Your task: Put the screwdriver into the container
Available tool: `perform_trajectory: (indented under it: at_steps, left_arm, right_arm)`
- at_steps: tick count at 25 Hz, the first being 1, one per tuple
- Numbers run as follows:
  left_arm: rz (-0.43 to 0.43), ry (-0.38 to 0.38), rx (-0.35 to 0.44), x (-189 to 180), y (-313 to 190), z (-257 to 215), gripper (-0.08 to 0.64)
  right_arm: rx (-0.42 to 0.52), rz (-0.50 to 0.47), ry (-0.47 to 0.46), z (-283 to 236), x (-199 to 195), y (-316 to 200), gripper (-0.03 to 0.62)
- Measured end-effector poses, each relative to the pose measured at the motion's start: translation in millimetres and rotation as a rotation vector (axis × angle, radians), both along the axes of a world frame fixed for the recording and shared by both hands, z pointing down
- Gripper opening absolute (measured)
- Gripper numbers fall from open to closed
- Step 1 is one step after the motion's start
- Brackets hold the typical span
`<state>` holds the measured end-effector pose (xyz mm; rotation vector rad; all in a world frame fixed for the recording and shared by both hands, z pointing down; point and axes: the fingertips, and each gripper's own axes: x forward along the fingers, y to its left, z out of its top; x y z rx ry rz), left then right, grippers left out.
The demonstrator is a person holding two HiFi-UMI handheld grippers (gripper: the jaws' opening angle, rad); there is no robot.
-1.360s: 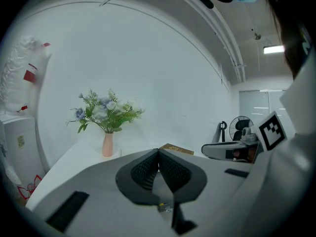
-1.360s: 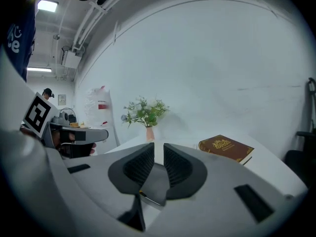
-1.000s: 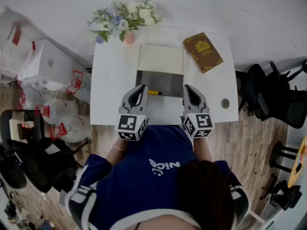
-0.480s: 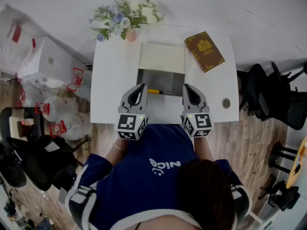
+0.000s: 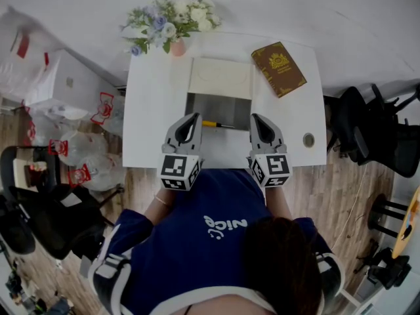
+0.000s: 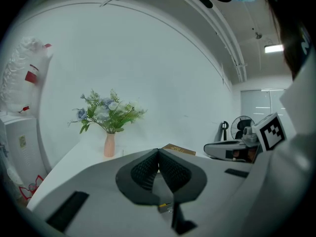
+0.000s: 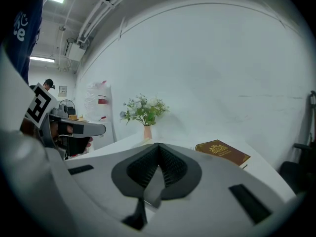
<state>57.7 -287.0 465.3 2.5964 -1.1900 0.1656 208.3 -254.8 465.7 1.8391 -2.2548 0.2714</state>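
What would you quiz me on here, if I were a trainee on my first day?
1. True or false: the right gripper holds the screwdriver.
2. What stands at the far left corner of the table? A) a lamp B) a vase of flowers C) a laptop
3. Fill in: the jaws of the left gripper are ___.
Key: 1 false, its jaws are shut on nothing; 2 B; 3 shut.
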Motion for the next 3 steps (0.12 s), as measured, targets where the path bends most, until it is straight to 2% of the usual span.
perform_trajectory:
  at_steps: [3]
  left_arm:
    - [0.001,-0.001,0.000,2.3,2.8,-0.1,0.017]
  right_arm:
    - [0.002,-0.003,0.005,-0.5,1.1,3.0,0.021]
